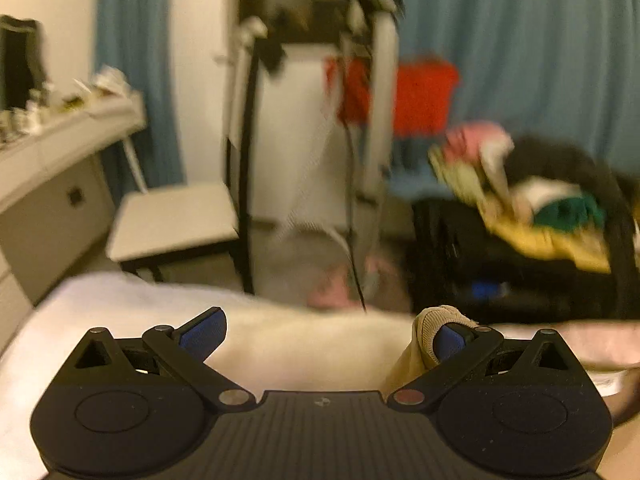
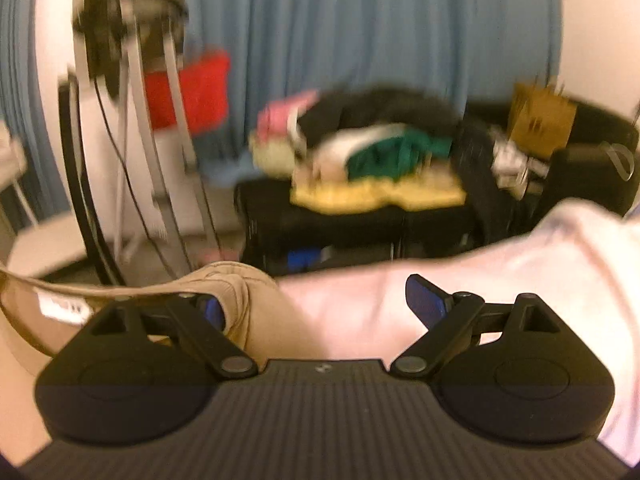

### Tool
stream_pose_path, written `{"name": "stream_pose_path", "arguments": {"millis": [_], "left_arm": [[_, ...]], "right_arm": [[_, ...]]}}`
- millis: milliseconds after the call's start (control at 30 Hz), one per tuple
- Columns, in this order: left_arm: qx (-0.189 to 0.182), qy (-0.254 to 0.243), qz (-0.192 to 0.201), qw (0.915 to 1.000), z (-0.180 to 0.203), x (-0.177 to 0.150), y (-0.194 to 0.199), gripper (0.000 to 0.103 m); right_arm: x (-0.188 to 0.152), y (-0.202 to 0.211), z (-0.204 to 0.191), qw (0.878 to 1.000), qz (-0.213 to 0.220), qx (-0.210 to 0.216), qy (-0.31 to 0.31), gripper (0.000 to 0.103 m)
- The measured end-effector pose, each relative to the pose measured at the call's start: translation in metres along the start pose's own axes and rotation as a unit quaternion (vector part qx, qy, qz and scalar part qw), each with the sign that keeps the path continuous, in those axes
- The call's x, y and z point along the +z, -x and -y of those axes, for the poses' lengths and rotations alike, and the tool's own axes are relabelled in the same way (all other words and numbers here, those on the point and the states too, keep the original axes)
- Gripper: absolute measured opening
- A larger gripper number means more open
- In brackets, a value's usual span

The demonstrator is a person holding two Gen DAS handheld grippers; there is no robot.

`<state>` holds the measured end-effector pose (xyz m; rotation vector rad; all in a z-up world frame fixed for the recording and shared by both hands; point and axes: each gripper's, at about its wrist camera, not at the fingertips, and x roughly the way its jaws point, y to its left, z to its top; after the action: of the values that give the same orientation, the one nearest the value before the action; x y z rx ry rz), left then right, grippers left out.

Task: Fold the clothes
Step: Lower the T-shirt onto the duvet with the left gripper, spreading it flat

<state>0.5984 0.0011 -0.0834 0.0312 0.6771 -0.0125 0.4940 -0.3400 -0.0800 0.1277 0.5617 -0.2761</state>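
A tan ribbed garment is draped over the right fingertip of my left gripper, whose jaws stand wide apart. In the right wrist view the same tan garment hangs over the left fingertip of my right gripper, also open, and a taut edge with a white label runs off to the left. Neither gripper pinches the cloth between its pads. Below both lies the white bed cover. Both views are smeared by motion.
Beyond the bed, a pile of mixed clothes lies on a black case. A white chair, a desk at the left, a stand with cables, a red item and blue curtains fill the room.
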Motion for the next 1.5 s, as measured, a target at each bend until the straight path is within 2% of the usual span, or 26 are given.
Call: {"name": "stream_pose_path", "arguments": {"millis": [33,133,200,333,467,600,667,767,833,900,1000,1067,1133,1200,1267,1333,1433,1500], "left_arm": [[-0.003,-0.013,-0.016,0.9998,0.001,-0.005,-0.008,0.103],[-0.016,-0.049,-0.062,0.9967,0.004,-0.010,-0.025,0.103],[-0.023,-0.070,-0.083,0.9938,0.004,-0.008,-0.021,0.103],[-0.040,-0.090,-0.080,0.9919,-0.001,-0.003,0.012,0.103],[-0.050,-0.090,-0.048,0.9935,-0.007,-0.013,0.076,0.103],[-0.059,-0.083,-0.013,0.9947,-0.012,-0.036,0.144,0.103],[-0.052,-0.074,0.004,0.9959,-0.015,-0.051,0.169,0.103],[-0.049,-0.047,0.003,0.9977,-0.025,-0.075,0.195,0.103],[-0.050,-0.031,0.001,0.9983,-0.033,-0.089,0.208,0.103],[-0.051,-0.020,-0.005,0.9985,-0.041,-0.096,0.216,0.103],[-0.069,0.003,-0.017,0.9975,-0.055,-0.102,0.219,0.103],[-0.080,0.020,-0.026,0.9962,-0.061,-0.103,0.211,0.103],[-0.096,0.034,-0.030,0.9943,-0.064,-0.107,0.202,0.102],[-0.116,0.042,-0.030,0.9919,-0.056,-0.110,0.189,0.100],[-0.126,0.034,-0.026,0.9911,-0.043,-0.110,0.174,0.096],[-0.122,0.010,-0.018,0.9924,-0.023,-0.109,0.154,0.092],[-0.098,-0.018,-0.010,0.9950,0.006,-0.105,0.118,0.082],[-0.077,-0.032,-0.007,0.9965,0.023,-0.100,0.094,0.075]], "right_arm": [[-0.006,-0.015,-0.001,1.000,-0.021,0.001,0.005,0.089],[-0.008,-0.024,-0.006,0.998,-0.061,0.012,0.022,0.089],[-0.005,-0.023,-0.010,0.994,-0.093,0.047,0.027,0.089],[0.000,0.013,-0.028,0.991,-0.101,0.067,0.058,0.089],[0.000,0.070,-0.035,0.994,-0.071,0.063,0.054,0.089],[-0.010,0.140,-0.033,0.997,-0.038,0.052,0.035,0.089],[-0.019,0.175,-0.031,0.998,-0.026,0.042,0.027,0.089],[-0.043,0.231,-0.026,1.000,-0.009,0.020,0.016,0.089],[-0.066,0.268,-0.020,1.000,0.004,0.021,0.011,0.089],[-0.090,0.300,-0.012,0.999,0.016,0.043,-0.008,0.089],[-0.128,0.342,-0.001,0.995,0.037,0.077,-0.042,0.089],[-0.154,0.351,0.005,0.993,0.054,0.086,-0.053,0.089],[-0.178,0.349,0.009,0.992,0.076,0.087,-0.060,0.089],[-0.193,0.334,0.014,0.993,0.061,0.068,-0.072,0.089],[-0.198,0.325,0.017,0.992,0.063,0.076,-0.075,0.089],[-0.195,0.314,0.019,0.992,0.066,0.078,-0.075,0.089],[-0.195,0.295,0.007,0.992,0.069,0.091,-0.055,0.073],[-0.198,0.283,0.000,0.992,0.066,0.095,-0.041,0.072]]}}
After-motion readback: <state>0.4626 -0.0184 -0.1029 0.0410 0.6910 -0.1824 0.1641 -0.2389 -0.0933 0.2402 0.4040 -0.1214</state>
